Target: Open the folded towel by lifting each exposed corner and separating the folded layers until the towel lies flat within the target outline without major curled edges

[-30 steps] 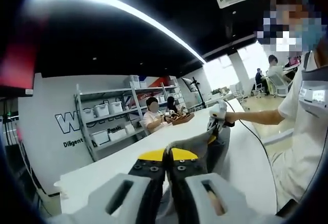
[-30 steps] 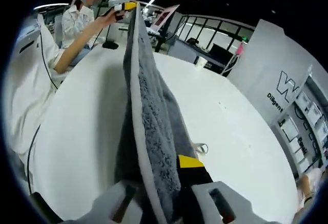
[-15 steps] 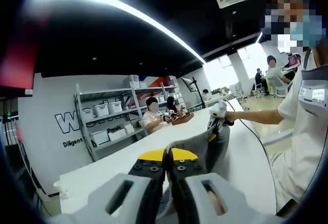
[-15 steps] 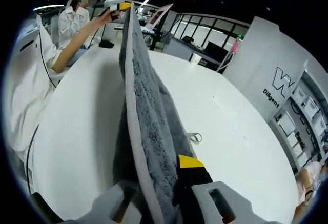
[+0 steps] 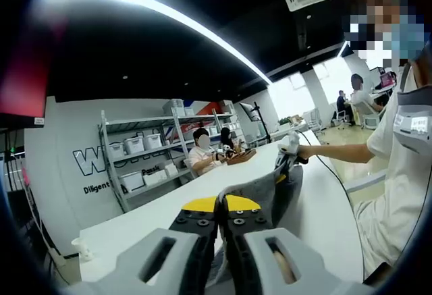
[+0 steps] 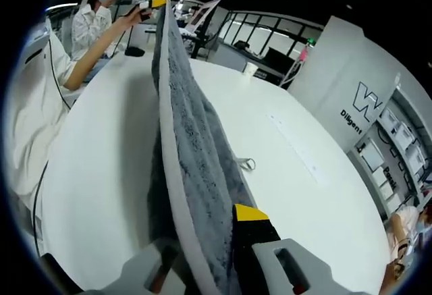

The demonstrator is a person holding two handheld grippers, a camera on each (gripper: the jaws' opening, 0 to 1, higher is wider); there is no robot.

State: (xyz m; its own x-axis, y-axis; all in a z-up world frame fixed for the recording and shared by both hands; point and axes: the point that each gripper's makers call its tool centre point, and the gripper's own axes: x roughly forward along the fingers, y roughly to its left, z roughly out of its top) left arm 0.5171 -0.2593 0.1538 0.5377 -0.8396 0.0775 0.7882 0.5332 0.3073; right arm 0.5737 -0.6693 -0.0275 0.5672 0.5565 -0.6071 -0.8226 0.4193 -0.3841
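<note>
In the left gripper view the left gripper hides the towel corner between its closed jaws, and the towel's lower part is cut off behind them. In the right gripper view the right gripper covers the near towel edge, the raised cloth hides the table strip behind it, and the far wall lettering runs off the right edge.

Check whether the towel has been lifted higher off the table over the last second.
Cannot tell. In the right gripper view the towel hangs stretched between both claws above the white table, but the whole picture shifted, so the camera moved.
</note>
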